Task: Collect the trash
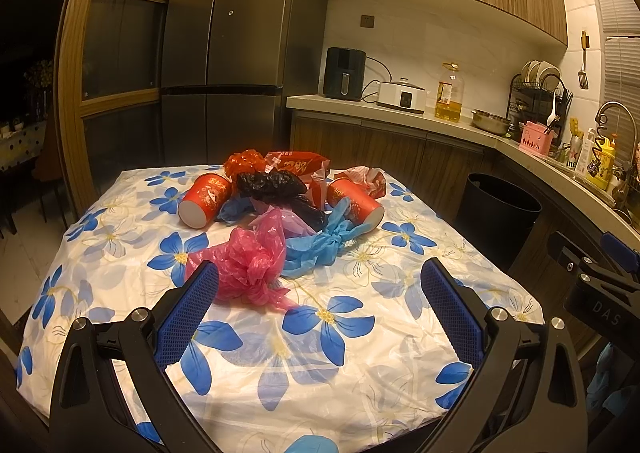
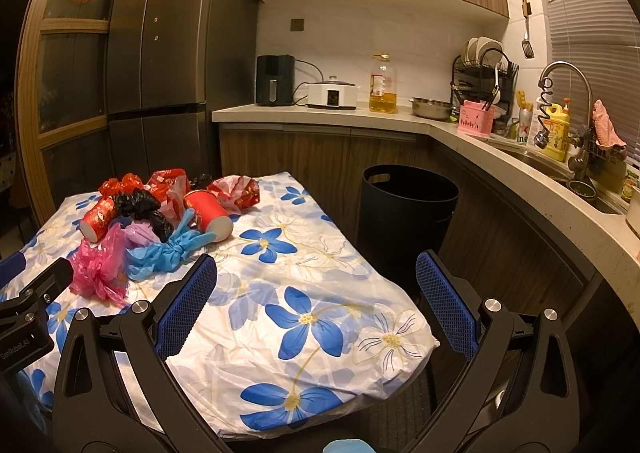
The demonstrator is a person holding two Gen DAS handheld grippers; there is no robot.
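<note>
White letters "DAS" stand on the black body of the right gripper (image 1: pixel 600 289), seen at the left wrist view's right edge. "GenRobot.AI" runs along the left gripper (image 2: pixel 24 329). Gold characters on the red cups (image 1: pixel 206 195) are unreadable.

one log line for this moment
left tool: open, empty | right tool: open, empty | trash: on table | bin: beside table
</note>
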